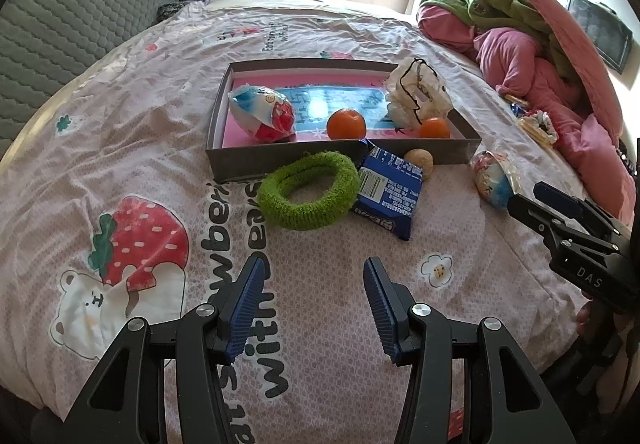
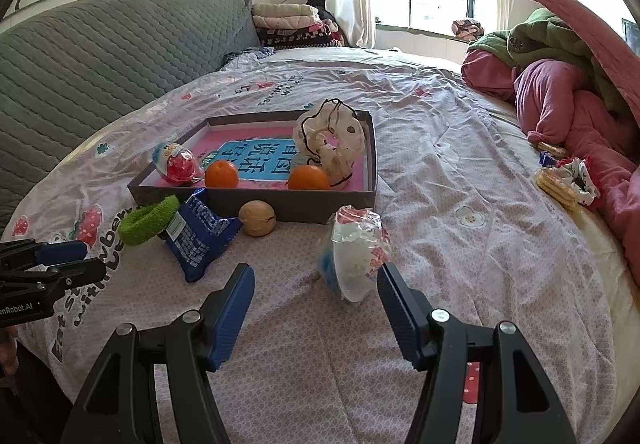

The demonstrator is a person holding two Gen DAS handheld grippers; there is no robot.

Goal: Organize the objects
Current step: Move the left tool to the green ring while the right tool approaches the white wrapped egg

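A shallow grey box (image 1: 340,155) (image 2: 320,210) with a pink floor lies on the bedspread. It holds a wrapped toy egg (image 1: 264,112), two oranges (image 1: 346,123) (image 2: 308,177) and a white scrunchie (image 1: 418,96). In front of the box lie a green scrunchie (image 1: 308,196) (image 2: 148,224), a blue snack packet (image 1: 390,196) (image 2: 198,240) and a walnut (image 1: 420,162) (image 2: 257,223). My left gripper (image 1: 313,268) (image 2: 60,260) stands open and empty just short of the green scrunchie. My right gripper (image 2: 314,272) (image 1: 524,196) is open. A second wrapped egg (image 2: 354,252) (image 1: 494,176) lies at its tips near the right finger, not pressed.
A heap of pink and green bedding (image 2: 560,92) fills the right side, with biscuits (image 2: 558,184) and a patterned scrunchie (image 2: 580,176) at its foot. A grey quilted backrest (image 2: 100,56) rises on the left. Folded blankets (image 2: 288,24) are stacked at the back.
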